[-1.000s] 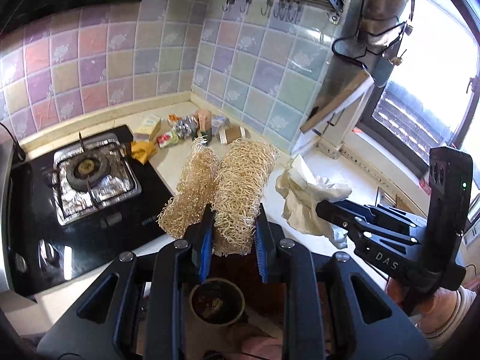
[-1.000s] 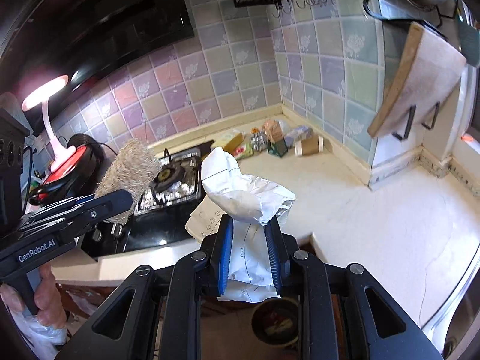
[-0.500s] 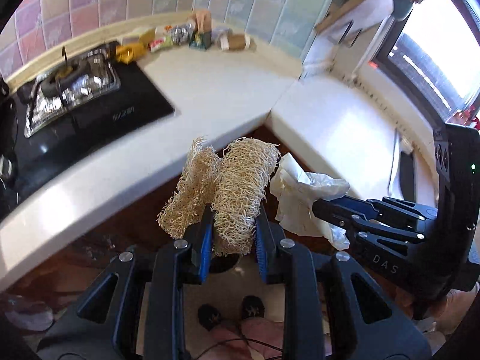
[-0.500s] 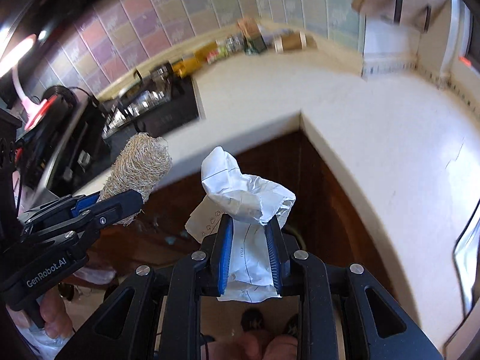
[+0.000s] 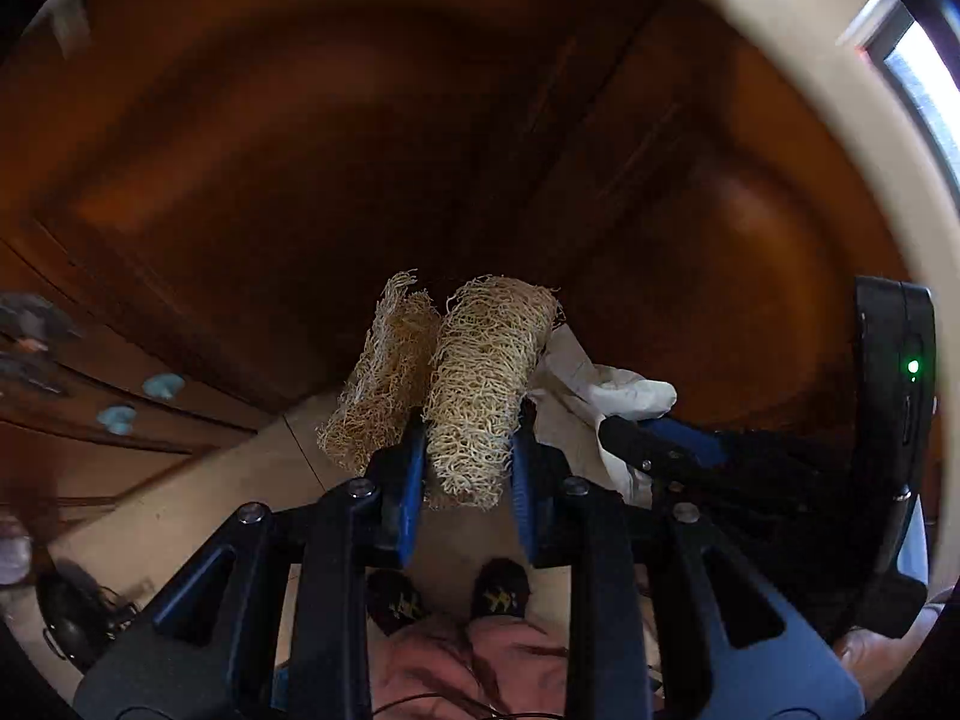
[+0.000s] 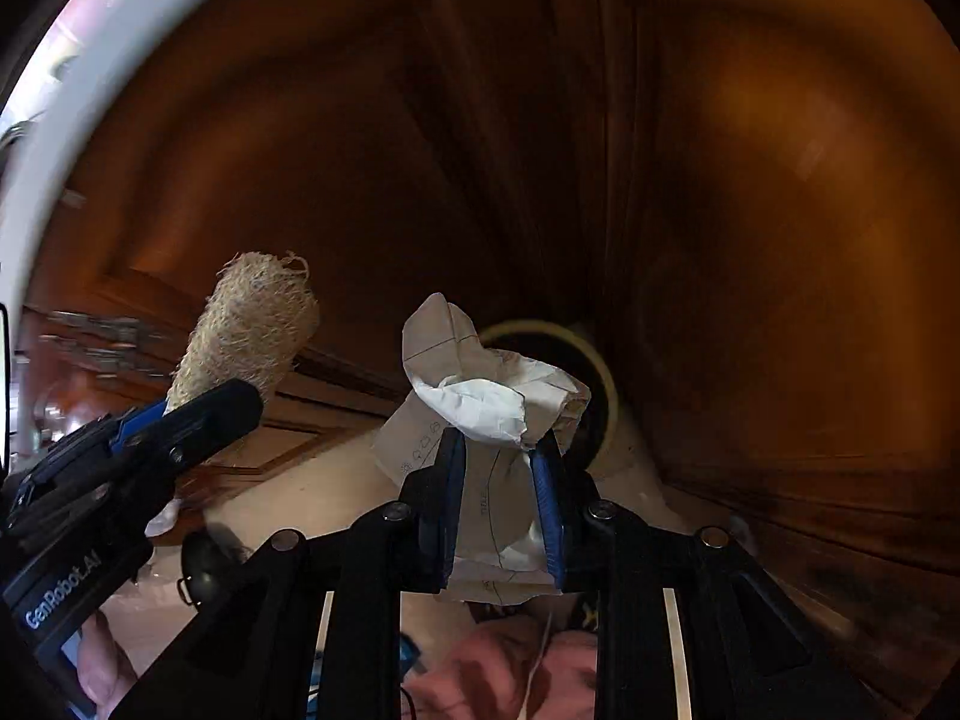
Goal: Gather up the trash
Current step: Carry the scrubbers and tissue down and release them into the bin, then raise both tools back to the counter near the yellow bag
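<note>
Cabinet doors [image 5: 360, 138] now fill view; countertop gone; loofah [image 5: 480, 384], paper [image 6: 492, 402] still clamped.

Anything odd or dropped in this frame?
Nothing dropped. Left gripper is clamped on the loofah, right gripper on the crumpled paper, with the bin just behind it. Cabinets are motion-blurred.

Tan netted loofah [image 5: 480, 378]; white paper [image 6: 486, 402] with thin printed lines; reddish-brown cabinets [image 5: 360, 150]; pale cream floor [image 5: 198, 498].
</note>
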